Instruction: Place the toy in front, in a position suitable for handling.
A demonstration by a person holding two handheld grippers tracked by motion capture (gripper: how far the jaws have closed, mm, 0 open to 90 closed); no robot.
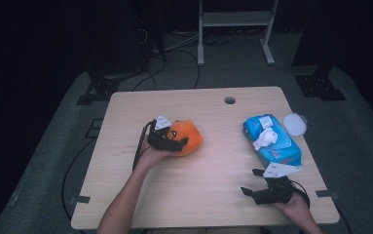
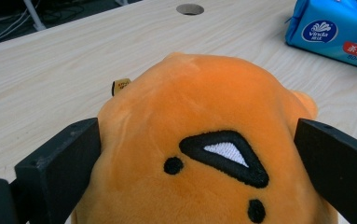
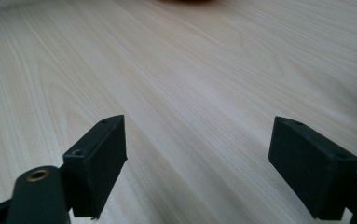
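High view. I take the wooden table (image 1: 208,190) as my reference, and its cable hole (image 1: 230,100) near the far edge as the landmark. My left gripper (image 1: 177,142) sits at the orange plush toy (image 1: 188,136), which lies on the table nearer than the hole and to its left. My right gripper (image 1: 254,187) rests low over bare wood at the near right corner, well apart from the toy. A blue wet-wipes pack (image 1: 271,141) lies to the right of the hole and nearer me, with a white wipe pulled up from its opening; a small round white lid (image 1: 295,123) lies just beside the pack's far right end.

Left gripper view. The jaws stand on either side of the plush toy (image 2: 204,154), each pad touching its flank, so I read it as pinching the toy. The embroidered face points toward the camera. The toy appears to rest on the table; I cannot confirm any lift. The wipes pack (image 2: 339,32) is at the upper right.

Right gripper view. The jaws are spread wide over bare table (image 3: 190,79), holding nothing.

Assessment. The grasp on the toy looks made; lifting or moving it remains. The right gripper has no part yet.
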